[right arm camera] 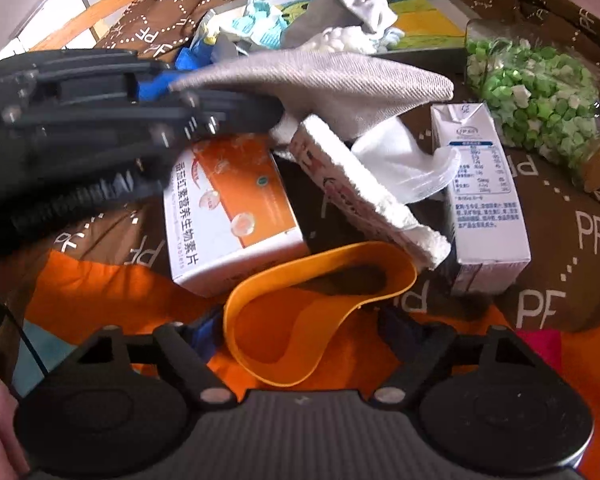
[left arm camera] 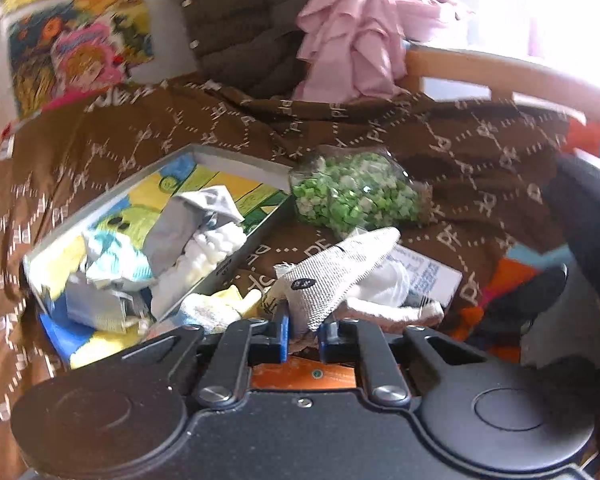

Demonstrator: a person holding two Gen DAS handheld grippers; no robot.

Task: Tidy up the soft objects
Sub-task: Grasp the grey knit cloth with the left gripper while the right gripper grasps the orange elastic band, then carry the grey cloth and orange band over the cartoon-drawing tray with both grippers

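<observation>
Behind your grippers the tray lies on the brown blanket, soft items piled inside; your left gripper is clamped on the grey cloth, just beside the tray; your right gripper's fingers stand apart around the yellow band.

The brown blanket is covered all over with white "PF" letters inside dotted diamonds. The orange and white box, near left, carries large Chinese characters and the word "Tablets". The milk carton to its right has print too small to read.
</observation>
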